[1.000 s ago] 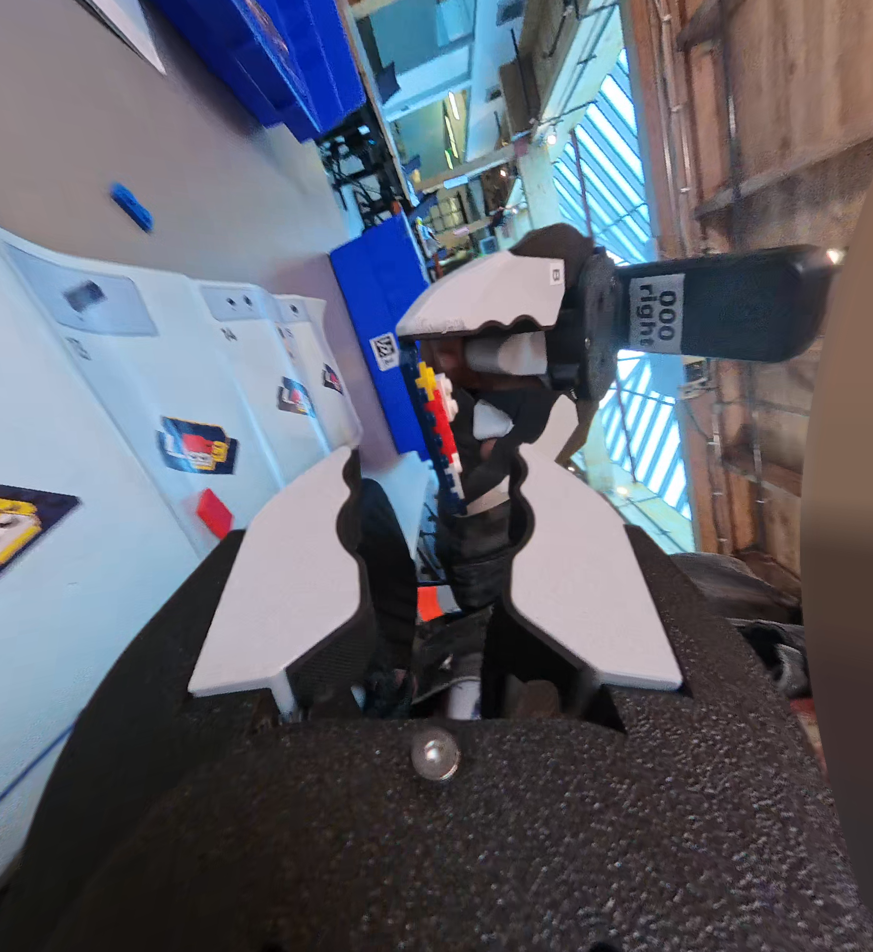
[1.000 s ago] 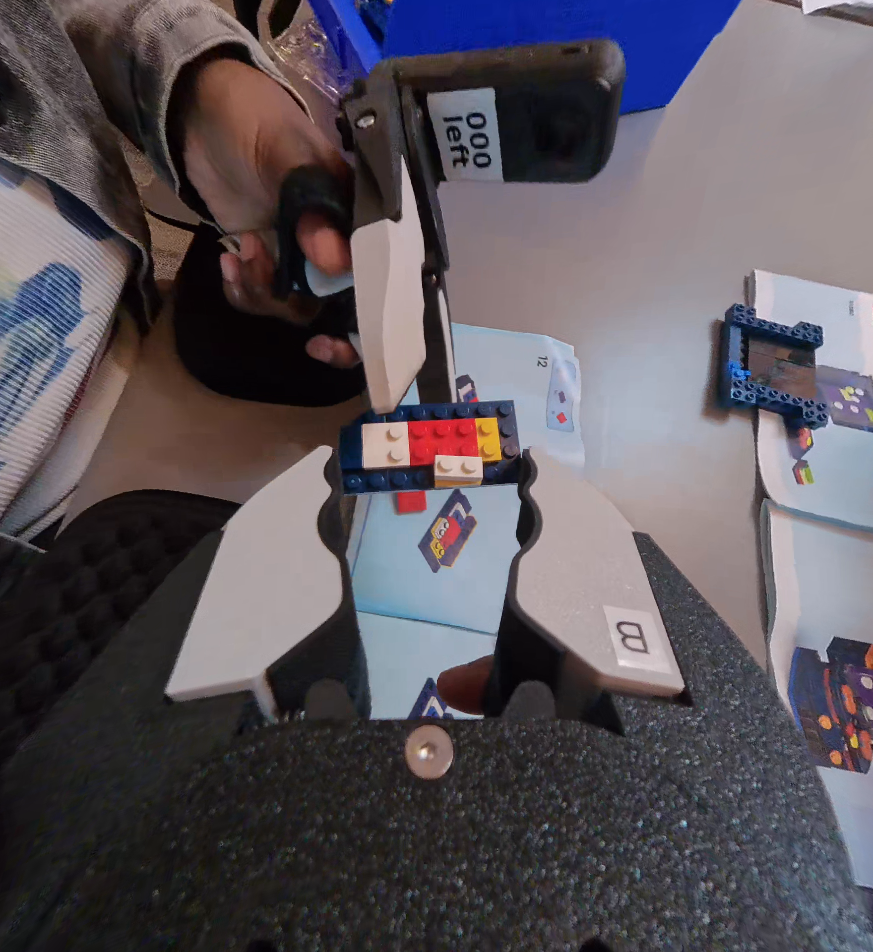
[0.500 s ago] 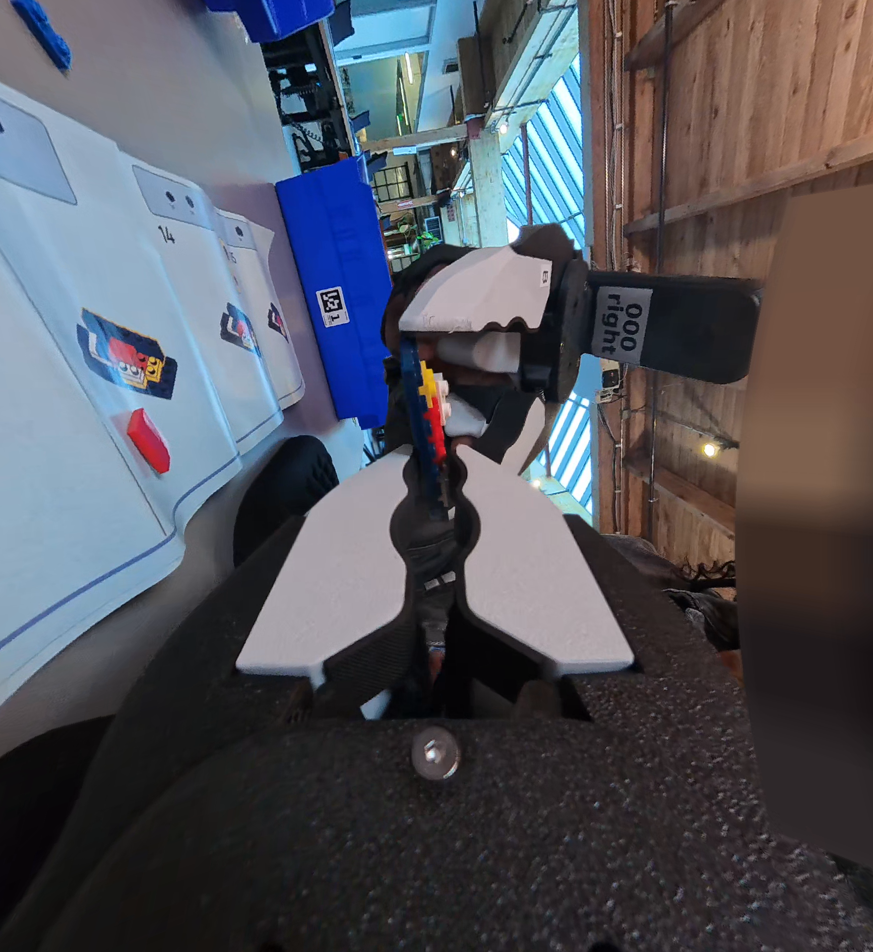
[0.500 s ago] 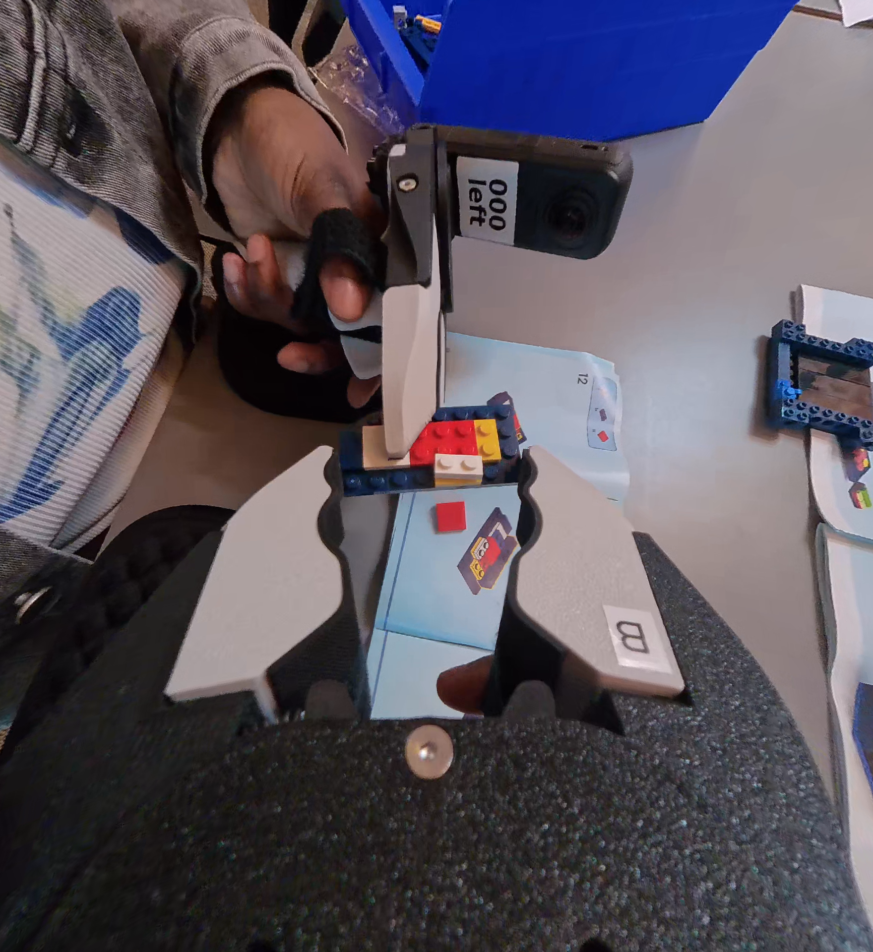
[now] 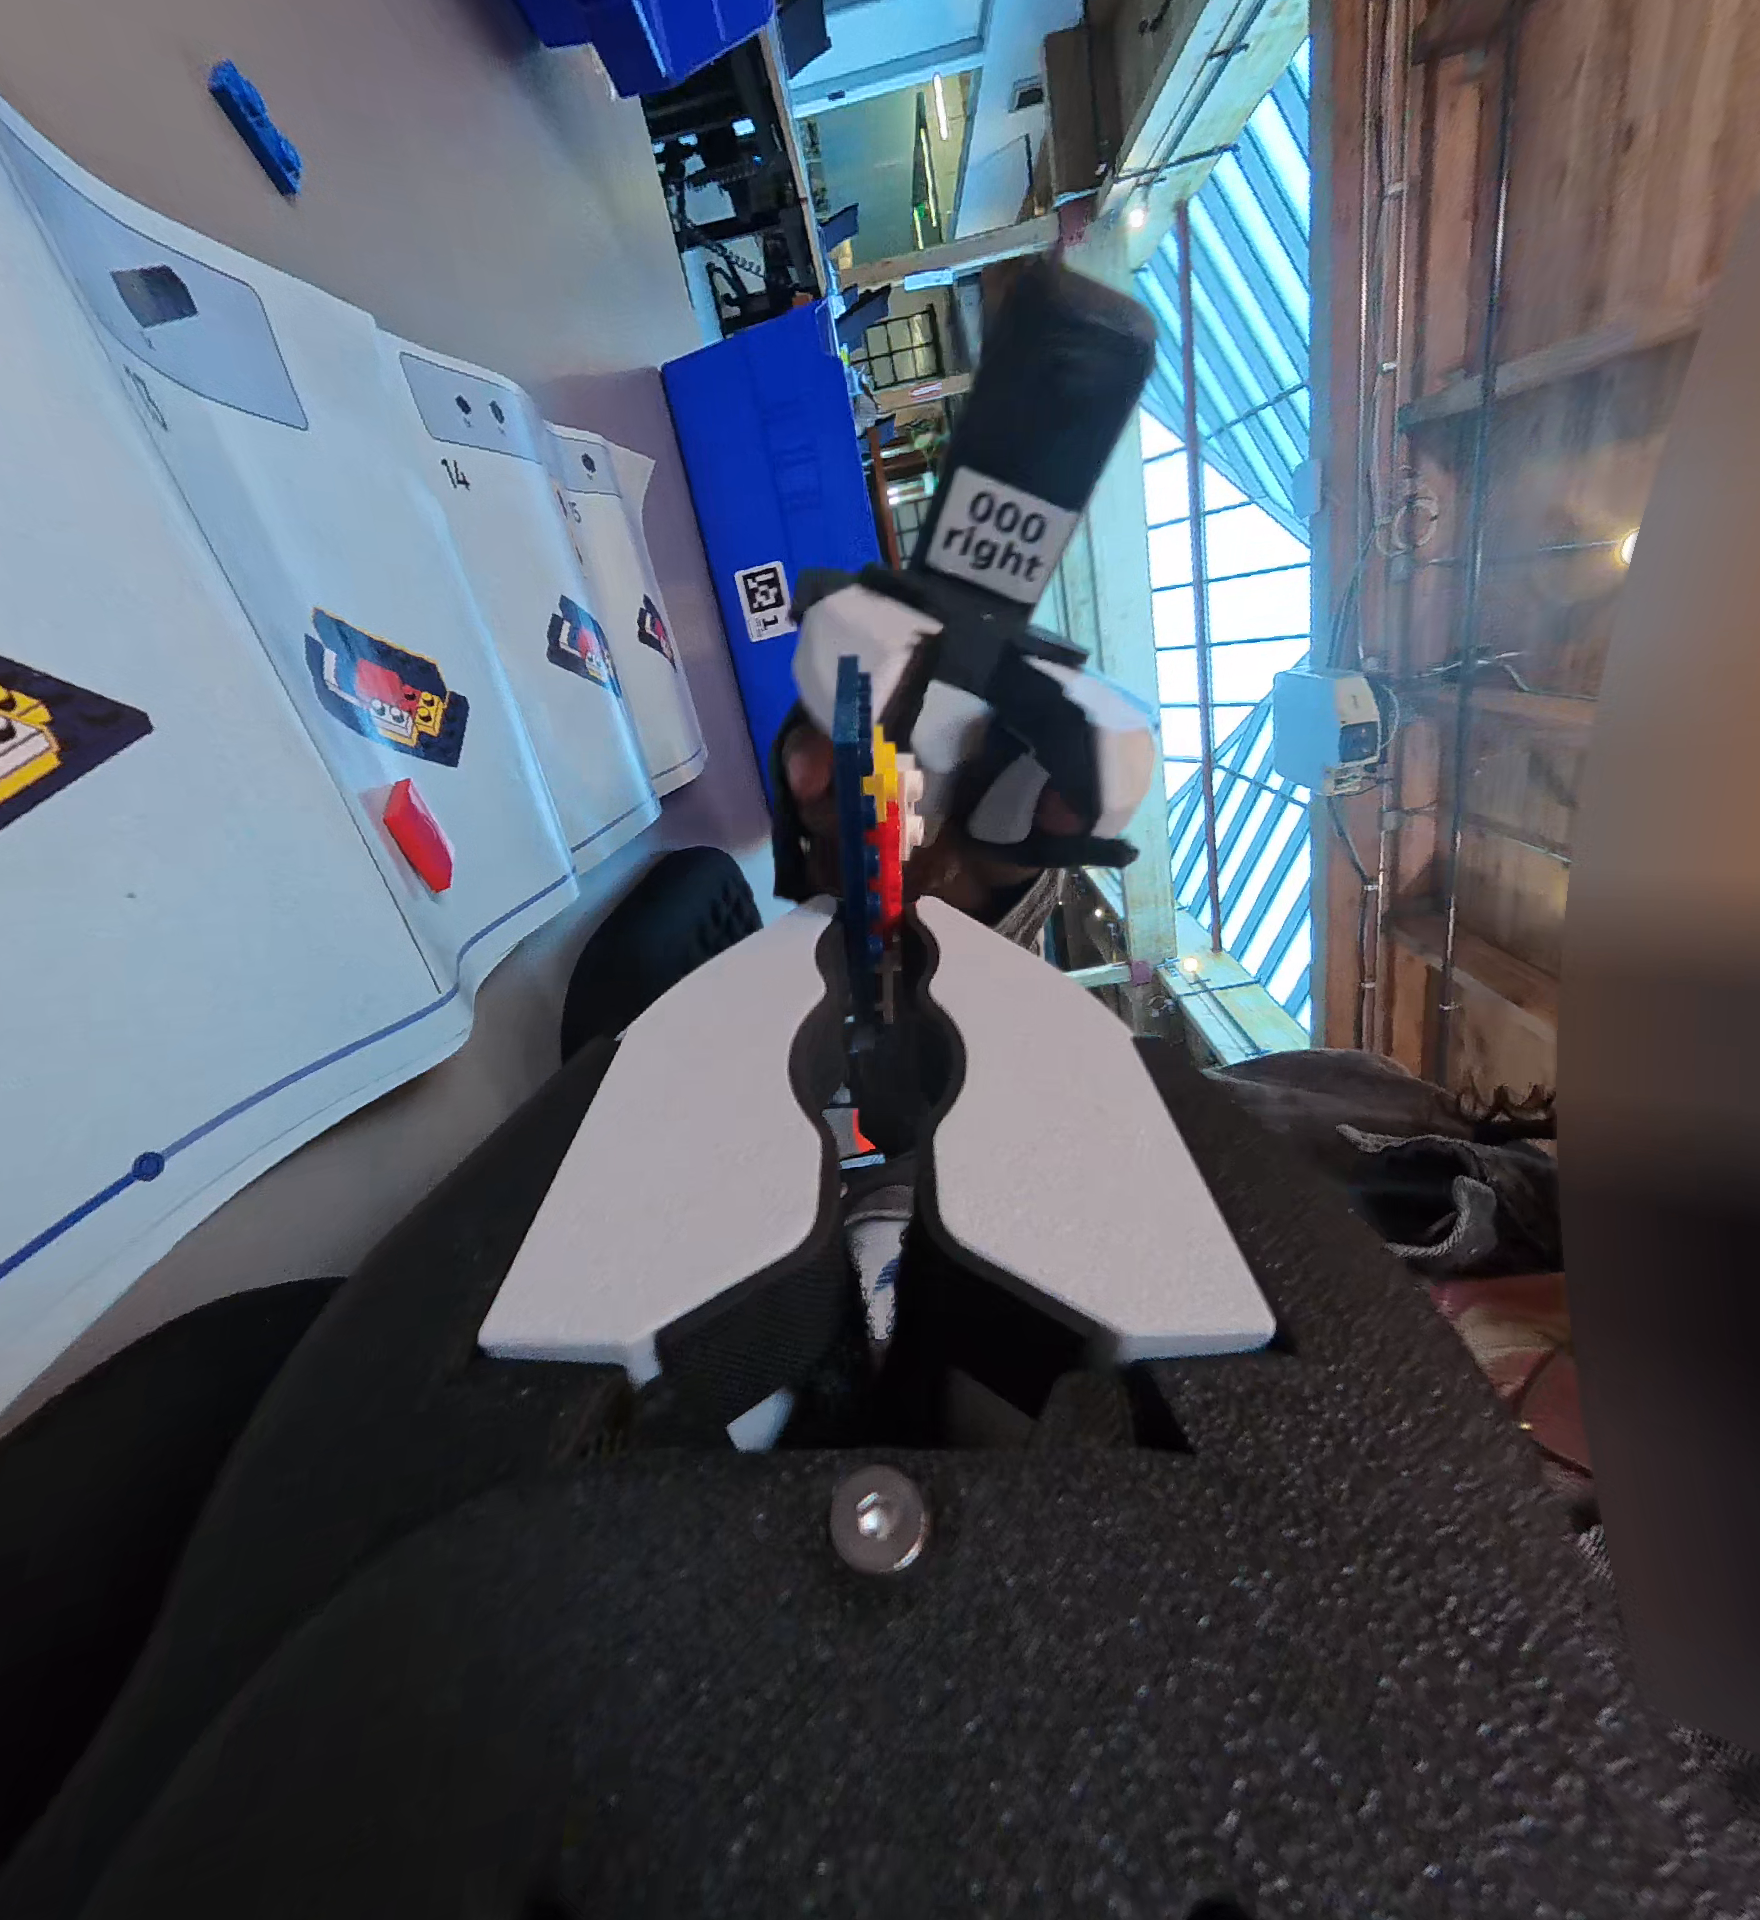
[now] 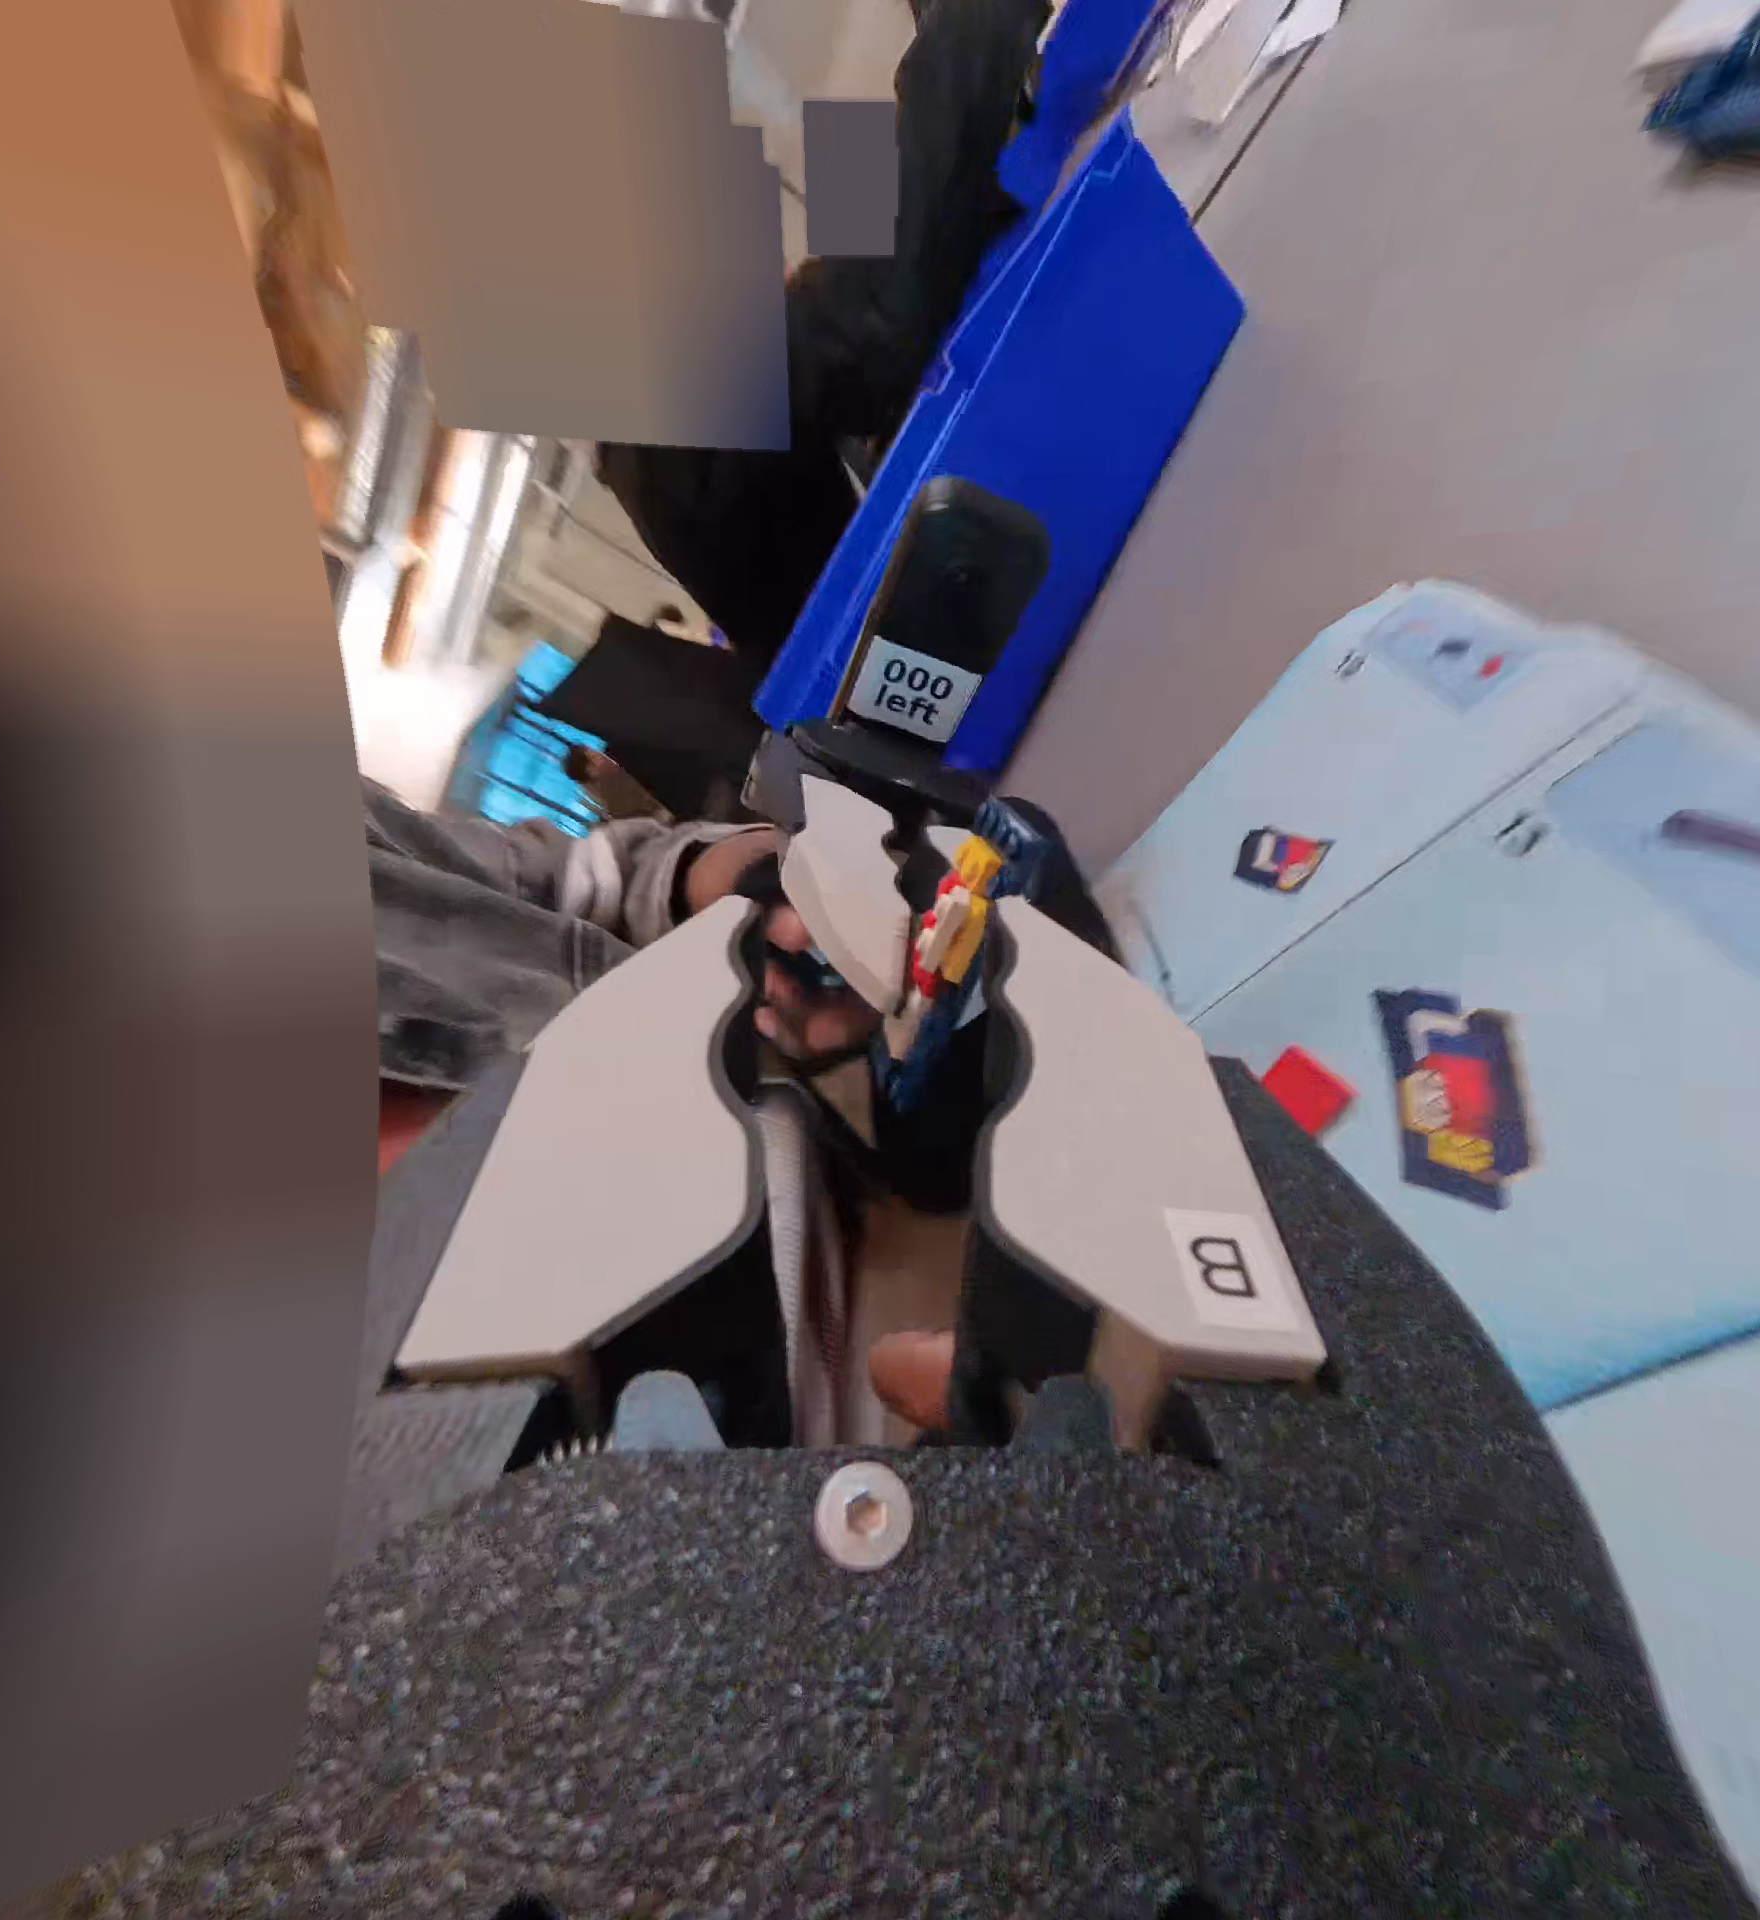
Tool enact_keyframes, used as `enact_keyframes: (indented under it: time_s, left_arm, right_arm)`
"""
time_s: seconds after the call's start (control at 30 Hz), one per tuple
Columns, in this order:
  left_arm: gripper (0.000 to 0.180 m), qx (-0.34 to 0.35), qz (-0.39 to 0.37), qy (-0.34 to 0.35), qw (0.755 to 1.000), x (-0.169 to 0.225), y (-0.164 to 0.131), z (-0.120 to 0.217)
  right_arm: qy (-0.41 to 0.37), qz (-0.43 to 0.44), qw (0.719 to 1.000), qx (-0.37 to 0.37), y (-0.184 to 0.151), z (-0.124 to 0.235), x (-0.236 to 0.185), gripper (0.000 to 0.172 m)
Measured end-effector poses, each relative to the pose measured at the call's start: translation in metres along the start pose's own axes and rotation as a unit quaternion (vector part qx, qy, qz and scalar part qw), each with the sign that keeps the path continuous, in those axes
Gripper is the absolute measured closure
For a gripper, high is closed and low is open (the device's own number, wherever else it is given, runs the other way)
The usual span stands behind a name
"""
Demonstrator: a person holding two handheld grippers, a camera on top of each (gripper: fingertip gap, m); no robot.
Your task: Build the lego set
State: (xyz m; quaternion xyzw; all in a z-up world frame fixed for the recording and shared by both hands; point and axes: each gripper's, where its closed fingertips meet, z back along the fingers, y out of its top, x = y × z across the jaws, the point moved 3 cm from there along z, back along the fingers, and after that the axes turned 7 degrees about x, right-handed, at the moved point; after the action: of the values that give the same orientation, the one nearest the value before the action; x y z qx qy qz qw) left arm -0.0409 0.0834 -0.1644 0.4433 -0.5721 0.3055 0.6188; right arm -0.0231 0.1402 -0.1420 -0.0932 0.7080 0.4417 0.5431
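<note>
Gripping the brick plate [image 5: 860,831] edge-on, your left claw [image 5: 874,925] pinches tight; your right claw [image 6: 876,935] stands open around it.

A small brick assembly [image 5: 868,821] is standing edge-on at the centre of the left wrist frame: a dark blue plate with red, yellow and white bricks stacked on its right face. The left gripper [image 5: 874,935] is pinching its lower edge. In the right wrist frame it [image 6: 959,935] is tilting between spread fingers.
</note>
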Motion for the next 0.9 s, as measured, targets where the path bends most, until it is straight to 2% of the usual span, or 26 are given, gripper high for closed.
enact_keyframes:
  time_s: [0.13,0.27,0.43,0.53,0.7,0.8,0.9]
  left_arm:
    - [0.173,-0.002,-0.022,0.006,1.0,0.0,-0.001,0.001]
    - [0.173,-0.004,-0.036,0.007,0.999,0.0,-0.001,0.002]
    - [0.173,-0.014,-0.052,0.012,0.998,-0.001,-0.005,0.001]
    - [0.173,-0.019,-0.066,0.014,0.998,0.0,-0.006,0.001]
    - [0.173,-0.031,-0.09,0.013,0.995,0.002,-0.008,0.002]
    - [0.172,-0.032,-0.126,0.01,0.991,0.005,-0.008,0.001]
    - [0.172,-0.031,-0.193,-0.006,0.981,0.015,-0.009,0.001]
  right_arm:
    - [-0.009,-0.022,1.0,0.014,-0.012,-0.007,0.009,0.128]
    - [0.002,-0.029,0.999,0.023,-0.013,-0.01,0.012,0.14]
    - [0.004,-0.028,1.0,0.001,-0.018,-0.012,0.014,0.144]
    - [0.009,-0.022,1.0,-0.004,-0.018,-0.011,0.013,0.155]
    - [0.021,-0.014,0.999,-0.023,-0.02,-0.009,0.009,0.157]
    - [0.036,-0.005,0.999,-0.022,-0.018,-0.008,0.005,0.158]
    - [0.069,0.022,0.997,-0.009,-0.016,-0.007,-0.006,0.159]
